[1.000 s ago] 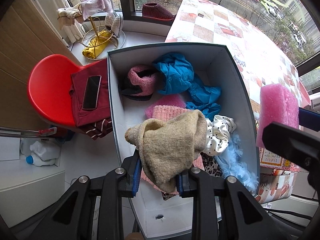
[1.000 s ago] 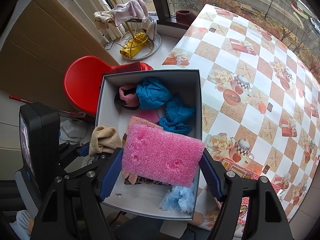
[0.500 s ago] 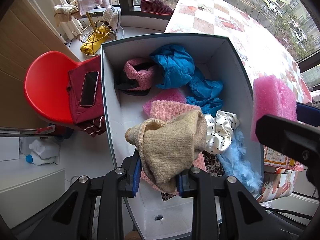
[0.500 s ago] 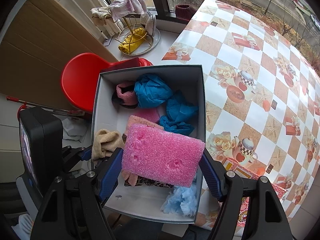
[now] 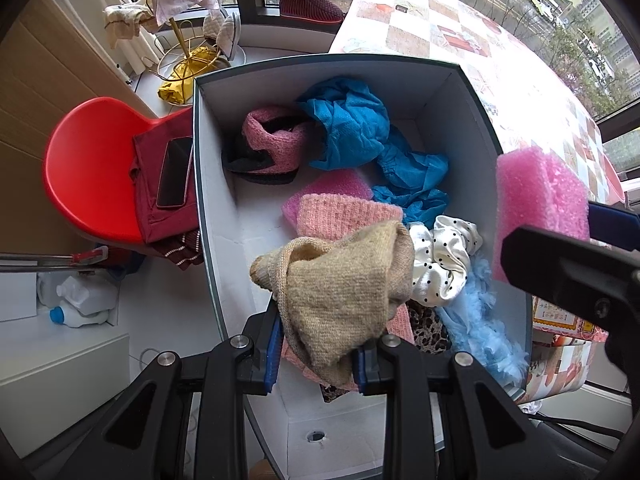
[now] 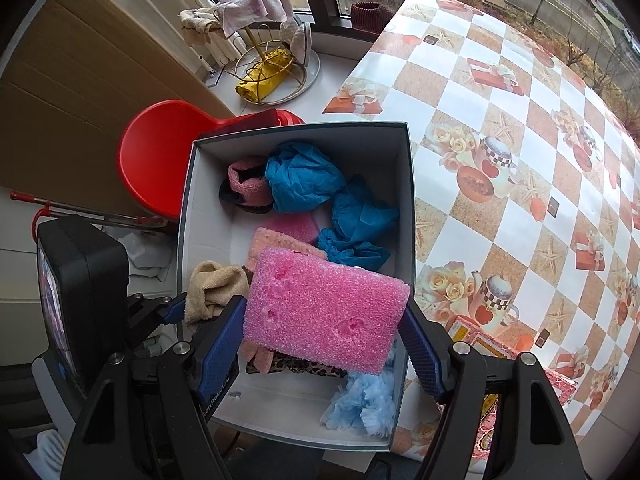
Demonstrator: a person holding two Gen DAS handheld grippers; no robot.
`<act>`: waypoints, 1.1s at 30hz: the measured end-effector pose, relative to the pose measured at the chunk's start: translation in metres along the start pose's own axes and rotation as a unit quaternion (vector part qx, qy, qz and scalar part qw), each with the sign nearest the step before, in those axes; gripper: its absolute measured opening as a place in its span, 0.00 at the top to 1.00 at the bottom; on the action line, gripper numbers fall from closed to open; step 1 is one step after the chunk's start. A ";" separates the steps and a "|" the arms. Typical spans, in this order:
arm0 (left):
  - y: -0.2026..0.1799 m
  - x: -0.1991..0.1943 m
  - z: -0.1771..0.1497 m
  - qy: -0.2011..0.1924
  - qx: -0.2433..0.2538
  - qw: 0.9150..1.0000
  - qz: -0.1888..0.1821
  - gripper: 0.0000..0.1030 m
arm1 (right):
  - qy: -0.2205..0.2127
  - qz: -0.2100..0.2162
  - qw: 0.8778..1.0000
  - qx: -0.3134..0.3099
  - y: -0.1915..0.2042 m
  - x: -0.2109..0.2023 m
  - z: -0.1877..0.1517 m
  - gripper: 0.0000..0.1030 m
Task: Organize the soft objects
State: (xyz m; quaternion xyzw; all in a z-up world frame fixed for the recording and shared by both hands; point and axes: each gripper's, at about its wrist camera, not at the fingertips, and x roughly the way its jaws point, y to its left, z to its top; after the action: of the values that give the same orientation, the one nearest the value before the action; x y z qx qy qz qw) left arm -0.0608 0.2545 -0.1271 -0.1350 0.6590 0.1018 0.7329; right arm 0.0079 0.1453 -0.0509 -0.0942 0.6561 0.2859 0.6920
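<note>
Pink foam (image 6: 326, 314), one; tan knit (image 5: 340, 292), one; both gripped, seemingly.

1. The left gripper (image 5: 316, 354), at the bottom centre of its own view, has its blue-padded fingers closed on a tan knit cloth (image 5: 340, 292).
2. The right gripper (image 6: 322, 346), low in its own view, clamps a pink foam block (image 6: 324, 312) between wide-set blue pads.

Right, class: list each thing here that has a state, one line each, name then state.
Left gripper: shut on the beige knit cloth, held over the box.
Right gripper: shut on the pink foam block, above the box.
Box: open, no lid on, partly filled with soft things.
Phone: screen dark, lying flat on folded red cloth.
</note>
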 end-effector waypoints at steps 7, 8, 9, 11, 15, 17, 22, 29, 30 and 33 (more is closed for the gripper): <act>0.000 0.002 -0.002 0.003 0.001 1.000 -0.004 0.63 | 0.004 0.006 1.000 0.001 -0.002 0.002 0.000 0.27; 0.000 0.002 -0.001 0.002 0.001 1.000 -0.004 0.56 | 0.003 0.007 1.000 0.000 -0.002 0.002 -0.001 0.26; 0.000 0.001 -0.002 0.001 0.000 1.000 0.000 0.48 | 0.002 0.011 1.000 -0.001 -0.001 0.001 -0.001 0.25; 0.000 -0.001 -0.003 -0.004 -0.001 1.000 0.009 0.38 | 0.000 0.016 1.000 -0.002 -0.002 0.001 -0.002 0.25; 0.001 -0.005 -0.005 -0.004 0.001 1.000 0.002 0.24 | -0.002 0.021 1.000 -0.004 -0.003 -0.002 -0.005 0.13; 0.000 -0.007 -0.005 -0.003 0.004 1.000 0.004 0.23 | -0.004 0.016 1.000 -0.005 -0.004 -0.004 -0.006 0.06; -0.007 -0.016 -0.009 -0.029 0.019 0.999 0.040 0.18 | -0.018 0.020 1.000 0.007 -0.010 -0.016 -0.013 0.01; 0.004 -0.049 -0.009 -0.076 -0.014 0.995 0.063 0.18 | -0.048 0.030 0.998 0.019 -0.013 -0.044 -0.023 0.01; 0.006 -0.051 -0.007 -0.068 -0.015 0.996 0.054 0.18 | -0.053 0.032 0.998 0.020 -0.013 -0.049 -0.025 0.01; 0.011 -0.055 -0.007 -0.057 -0.012 0.998 0.015 0.18 | -0.064 0.036 0.997 0.023 -0.013 -0.059 -0.029 0.01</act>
State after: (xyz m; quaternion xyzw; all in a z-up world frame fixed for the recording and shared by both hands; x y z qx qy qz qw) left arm -0.0768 0.2638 -0.0735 -0.1278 0.6171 0.1280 0.7658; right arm -0.0087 0.1036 -0.0007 -0.0361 0.6201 0.3012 0.7235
